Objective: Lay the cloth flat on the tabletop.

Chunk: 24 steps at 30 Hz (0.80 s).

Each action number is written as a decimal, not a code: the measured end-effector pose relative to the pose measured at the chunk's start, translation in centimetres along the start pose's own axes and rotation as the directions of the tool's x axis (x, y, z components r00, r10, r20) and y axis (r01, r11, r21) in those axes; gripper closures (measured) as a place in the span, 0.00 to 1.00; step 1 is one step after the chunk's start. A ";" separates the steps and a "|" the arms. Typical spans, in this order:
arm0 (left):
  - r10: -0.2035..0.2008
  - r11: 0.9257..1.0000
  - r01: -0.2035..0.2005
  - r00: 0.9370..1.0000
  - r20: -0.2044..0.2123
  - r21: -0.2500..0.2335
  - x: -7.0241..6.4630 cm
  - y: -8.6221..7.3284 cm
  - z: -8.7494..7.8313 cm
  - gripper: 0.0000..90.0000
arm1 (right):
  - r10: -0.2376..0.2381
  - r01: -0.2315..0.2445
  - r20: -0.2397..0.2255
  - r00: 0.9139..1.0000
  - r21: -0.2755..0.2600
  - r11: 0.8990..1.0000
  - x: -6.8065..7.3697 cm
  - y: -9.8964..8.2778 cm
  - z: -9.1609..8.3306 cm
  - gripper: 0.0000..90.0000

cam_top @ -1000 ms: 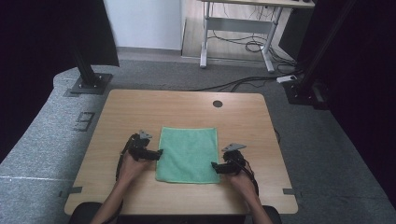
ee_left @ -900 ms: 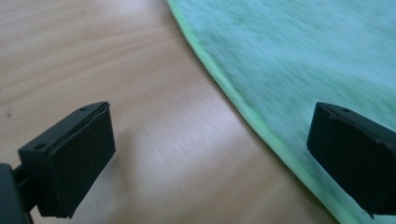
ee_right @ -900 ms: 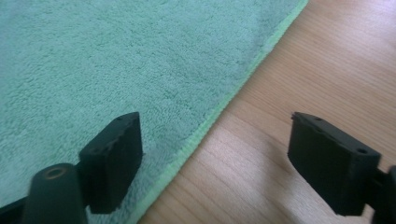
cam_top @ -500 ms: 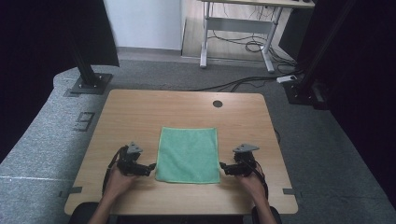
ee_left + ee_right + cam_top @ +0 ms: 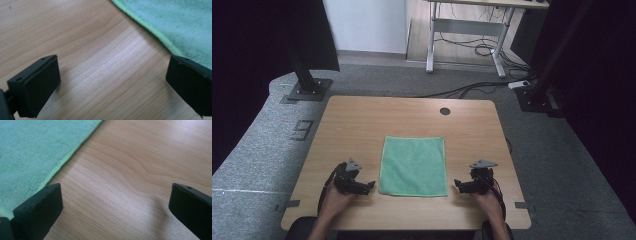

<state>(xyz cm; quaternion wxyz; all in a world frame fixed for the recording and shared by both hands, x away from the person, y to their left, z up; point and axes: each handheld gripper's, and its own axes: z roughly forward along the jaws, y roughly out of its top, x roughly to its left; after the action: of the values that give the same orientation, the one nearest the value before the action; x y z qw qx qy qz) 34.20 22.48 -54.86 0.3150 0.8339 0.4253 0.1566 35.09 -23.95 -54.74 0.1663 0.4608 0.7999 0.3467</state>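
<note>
Since both pairs of jaws stand empty, step in hand: I judge it to be letting go of the green cloth [image 5: 413,166] and clearing it cleanly.
High view, cloth: it lies flat and square in the middle of the surface [image 5: 362,120], its near edge towards me.
High view, left gripper [image 5: 371,185]: it sits just beside the near left corner of the cloth, tips pointing at it; I cannot tell whether they touch it.
High view, right gripper [image 5: 457,184]: just beside the near right corner, with bare wood between.
Left gripper view, jaws: wide apart with nothing but wood grain between them; the cloth's hem [image 5: 175,22] runs above, and one jaw stands in front of it.
Left gripper view, advice: I keep that jaw lifted off the pile so it doesn't drag the hem.
Right gripper view, jaws: they have just been opening and stand wide apart with nothing between them; the cloth [image 5: 32,150] lies off to one side.
Right gripper view, advice: I draw back level and straight away from the edge.
Both hands, care: I move them evenly so the cloth stays square.
</note>
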 end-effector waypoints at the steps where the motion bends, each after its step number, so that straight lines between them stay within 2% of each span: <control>1: -0.002 1.000 0.002 1.000 0.000 -0.002 0.0 0.0 0.0 0.00 | 0.000 0.000 0.000 1.000 0.004 1.000 0.0 -0.1 0.1 0.00; 4: 0.002 1.000 -0.002 1.000 -0.001 0.000 -0.1 0.1 0.1 0.00 | -0.016 0.016 0.003 1.000 0.011 1.000 -0.1 -0.4 0.4 0.00; 9: 0.001 1.000 -0.001 1.000 0.000 0.001 0.0 0.1 0.1 0.00 | -0.045 0.045 0.018 0.999 -0.008 0.999 0.2 -0.6 0.8 0.00; 24: 0.001 1.000 -0.001 1.000 0.000 0.001 0.0 0.1 0.1 0.00 | -0.046 0.046 0.016 0.999 -0.009 0.999 0.2 -0.6 0.8 0.00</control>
<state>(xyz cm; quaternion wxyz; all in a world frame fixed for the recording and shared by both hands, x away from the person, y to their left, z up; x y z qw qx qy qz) 34.26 22.38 -54.88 0.3146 0.8343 0.4249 0.1563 35.07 -23.62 -55.71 0.1827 0.4443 0.8073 0.3428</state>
